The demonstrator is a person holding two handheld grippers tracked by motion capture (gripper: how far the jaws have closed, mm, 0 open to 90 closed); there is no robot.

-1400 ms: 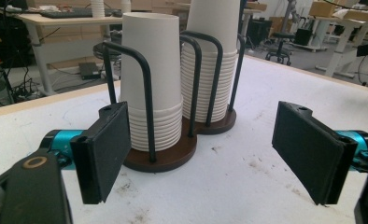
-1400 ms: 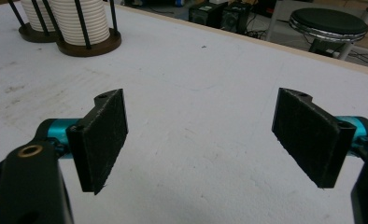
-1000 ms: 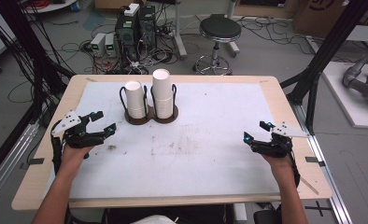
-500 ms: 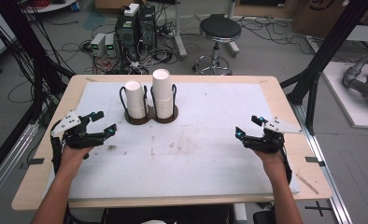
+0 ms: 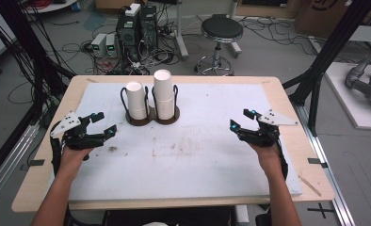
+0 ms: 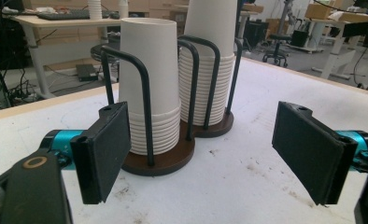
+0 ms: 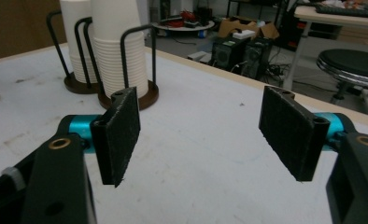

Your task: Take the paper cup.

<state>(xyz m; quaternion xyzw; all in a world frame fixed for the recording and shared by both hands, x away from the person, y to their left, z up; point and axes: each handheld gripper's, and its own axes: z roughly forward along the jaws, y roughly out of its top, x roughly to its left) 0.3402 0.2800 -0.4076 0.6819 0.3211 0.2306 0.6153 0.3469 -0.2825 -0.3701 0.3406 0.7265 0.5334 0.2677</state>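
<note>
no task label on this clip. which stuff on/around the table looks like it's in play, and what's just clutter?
Likely in play:
left claw, open
right claw, open
short cup stack
tall cup stack
cup holder
mat

Clutter:
stool
computers
cables

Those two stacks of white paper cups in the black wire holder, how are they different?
The left stack of white paper cups is shorter; the right stack of white paper cups rises higher above the holder's wire loops. In the left gripper view, the right stack shows many more nested rims. Both stand upright, mouth down, on the dark round bases of the black wire holder.
</note>
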